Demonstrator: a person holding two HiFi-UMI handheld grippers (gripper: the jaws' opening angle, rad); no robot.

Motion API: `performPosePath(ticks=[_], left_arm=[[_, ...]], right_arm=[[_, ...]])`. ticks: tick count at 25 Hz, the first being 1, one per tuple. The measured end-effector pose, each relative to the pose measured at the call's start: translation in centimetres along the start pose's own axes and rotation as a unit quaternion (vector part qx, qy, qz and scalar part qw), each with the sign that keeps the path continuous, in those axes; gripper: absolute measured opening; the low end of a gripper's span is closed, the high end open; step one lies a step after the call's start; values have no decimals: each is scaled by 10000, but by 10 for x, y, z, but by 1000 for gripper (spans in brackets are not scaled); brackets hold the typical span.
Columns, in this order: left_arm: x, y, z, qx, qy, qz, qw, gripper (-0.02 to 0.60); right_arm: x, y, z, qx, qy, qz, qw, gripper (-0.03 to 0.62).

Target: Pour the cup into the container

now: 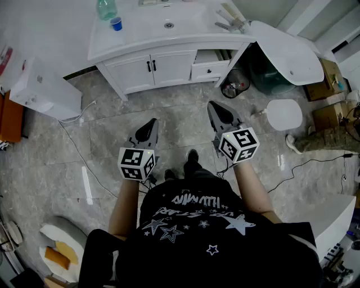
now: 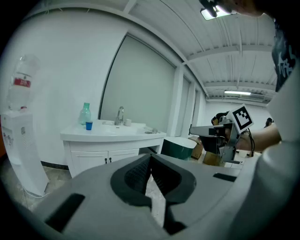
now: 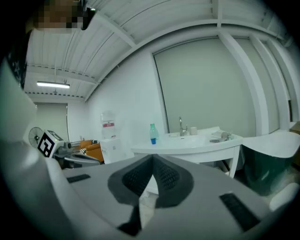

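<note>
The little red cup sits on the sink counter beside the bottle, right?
Not quite. The cup is blue, not red. It does sit on the sink counter beside the bottle, as the head view shows.

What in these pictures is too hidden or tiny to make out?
- Small blue cup: contents unreadable, too small in every view.
- Green translucent plastic bottle: top cut off by the head view's upper edge.
- Pale items on the right end of the white vanity counter: too small and blurred to identify.
</note>
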State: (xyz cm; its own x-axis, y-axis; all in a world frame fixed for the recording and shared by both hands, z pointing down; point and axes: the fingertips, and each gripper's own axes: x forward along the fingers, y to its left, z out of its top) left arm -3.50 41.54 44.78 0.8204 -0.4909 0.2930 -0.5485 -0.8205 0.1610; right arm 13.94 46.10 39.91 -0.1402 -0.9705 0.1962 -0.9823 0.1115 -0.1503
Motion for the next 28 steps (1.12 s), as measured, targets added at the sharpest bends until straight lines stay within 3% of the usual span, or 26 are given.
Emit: performPosePath(ticks=[5, 22, 24, 28], left_arm=[[-15, 12, -6, -223, -11, 129, 9997, 9], [-70, 36, -32, -381, 113, 362, 9986, 9], [-75, 42, -35, -396, 131, 431, 9982, 9], [-83, 51, -38, -429, 131, 524, 9976, 9]], right_arm=[[1, 14, 1, -39, 11, 84, 10000, 6], [11, 52, -16, 22, 96, 208, 9997, 9], [17, 57, -18, 23, 99, 259, 9996, 65], [32, 65, -18, -14, 134, 401, 9991, 118]])
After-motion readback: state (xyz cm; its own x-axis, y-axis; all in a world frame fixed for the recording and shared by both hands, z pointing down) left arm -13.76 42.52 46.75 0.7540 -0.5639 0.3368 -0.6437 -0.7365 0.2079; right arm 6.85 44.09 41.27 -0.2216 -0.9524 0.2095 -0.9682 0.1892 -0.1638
